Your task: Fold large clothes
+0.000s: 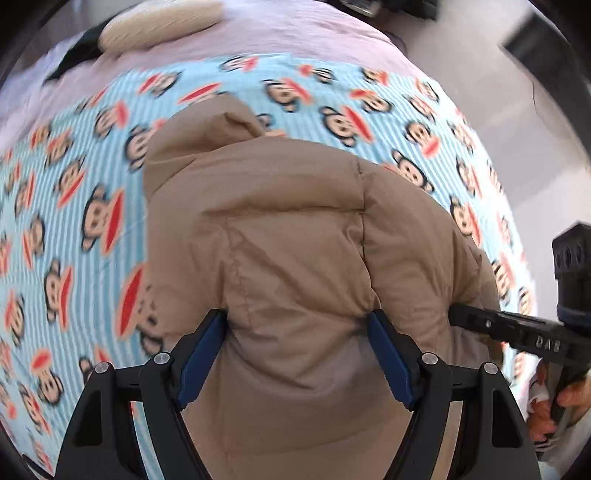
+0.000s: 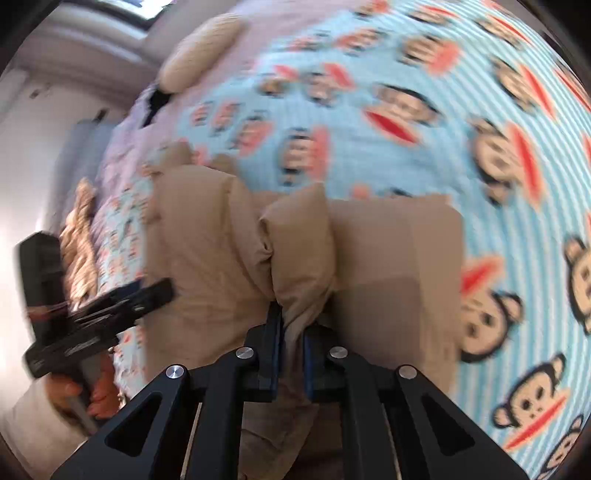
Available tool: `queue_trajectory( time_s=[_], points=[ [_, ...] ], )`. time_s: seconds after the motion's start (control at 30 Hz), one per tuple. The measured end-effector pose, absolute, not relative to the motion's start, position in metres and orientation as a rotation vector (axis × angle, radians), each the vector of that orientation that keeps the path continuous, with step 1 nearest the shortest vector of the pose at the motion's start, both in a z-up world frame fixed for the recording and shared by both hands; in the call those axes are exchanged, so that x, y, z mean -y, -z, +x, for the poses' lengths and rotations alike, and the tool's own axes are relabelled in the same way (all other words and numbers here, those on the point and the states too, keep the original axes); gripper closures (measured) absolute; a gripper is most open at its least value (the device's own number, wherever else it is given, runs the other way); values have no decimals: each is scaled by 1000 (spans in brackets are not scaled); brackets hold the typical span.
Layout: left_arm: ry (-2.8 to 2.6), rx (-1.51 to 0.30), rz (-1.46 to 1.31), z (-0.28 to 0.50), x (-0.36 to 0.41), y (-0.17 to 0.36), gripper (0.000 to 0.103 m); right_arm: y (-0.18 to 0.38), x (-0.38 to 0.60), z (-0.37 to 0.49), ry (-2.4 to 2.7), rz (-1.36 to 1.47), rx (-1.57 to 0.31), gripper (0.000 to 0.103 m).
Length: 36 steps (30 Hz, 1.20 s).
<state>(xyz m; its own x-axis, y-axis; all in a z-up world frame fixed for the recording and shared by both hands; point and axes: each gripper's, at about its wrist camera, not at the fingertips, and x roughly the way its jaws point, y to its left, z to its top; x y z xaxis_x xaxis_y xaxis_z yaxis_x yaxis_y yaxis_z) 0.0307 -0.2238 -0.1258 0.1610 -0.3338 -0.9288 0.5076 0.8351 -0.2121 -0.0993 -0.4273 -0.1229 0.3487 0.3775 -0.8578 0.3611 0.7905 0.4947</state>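
Observation:
A tan puffer jacket (image 1: 295, 229) with a hood lies folded on a bed with a blue striped monkey-print sheet (image 1: 74, 206). My left gripper (image 1: 295, 325) is open, its blue-padded fingers (image 1: 201, 354) standing wide on either side of the jacket's near edge. The right gripper shows at the right of that view (image 1: 509, 328), against the jacket's side. In the right wrist view the jacket (image 2: 221, 251) fills the middle and my right gripper (image 2: 293, 325) is shut on a bunched fold of it (image 2: 299, 251). The left gripper (image 2: 110, 306) shows at the left, hand-held.
A cream pillow (image 1: 162, 22) and a lilac cover (image 1: 295, 33) lie at the far end of the bed; the pillow also shows in the right wrist view (image 2: 203, 51). A dark strap (image 1: 74, 55) lies near the pillow. Grey floor (image 1: 480, 66) runs along the bed's right side.

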Motion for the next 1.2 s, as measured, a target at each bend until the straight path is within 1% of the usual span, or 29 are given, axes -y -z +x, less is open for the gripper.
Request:
queue_trajectory(
  time_s=[0.03, 0.1, 0.17, 0.27, 0.37, 0.43, 0.53, 0.63, 0.73, 0.77, 0.8, 0.87, 1.0, 1.1, 1.2],
  points=[
    [601, -1262, 193, 27, 231, 127, 24, 130, 437, -107, 7, 740, -1243, 93],
    [587, -1250, 239, 26, 243, 131, 19, 144, 452, -109, 35, 826, -1226, 92],
    [573, -1268, 234, 29, 243, 132, 19, 143, 457, -110, 57, 869, -1223, 92],
    [564, -1290, 214, 34, 235, 135, 19, 114, 455, -122, 82, 800, -1216, 90],
    [566, -1293, 218, 36, 230, 131, 19, 80, 450, -144, 10, 794, -1144, 90],
    [575, -1272, 235, 35, 229, 122, 19, 60, 440, -158, -106, 846, -1095, 90],
    [606, -1202, 236, 35, 231, 100, 19, 53, 415, -171, -221, 842, -1125, 90],
    [632, -1124, 222, 42, 240, 83, 19, 68, 390, -180, -220, 760, -1220, 90],
    [606, -1145, 241, 59, 259, 96, 19, 94, 389, -182, -94, 651, -1306, 90],
    [601, -1173, 234, 64, 265, 106, 19, 101, 393, -184, -65, 645, -1315, 91],
    [595, -1199, 229, 68, 271, 117, 19, 111, 400, -187, -33, 632, -1321, 94],
    [581, -1207, 249, 69, 282, 130, 19, 128, 410, -193, 37, 601, -1354, 94],
    [579, -1187, 315, 66, 303, 147, 19, 157, 433, -200, 108, 673, -1377, 94],
    [575, -1198, 326, 68, 306, 153, 19, 164, 434, -199, 113, 649, -1379, 94],
    [582, -1196, 311, 67, 300, 143, 19, 175, 429, -191, 111, 631, -1405, 94]
  ],
)
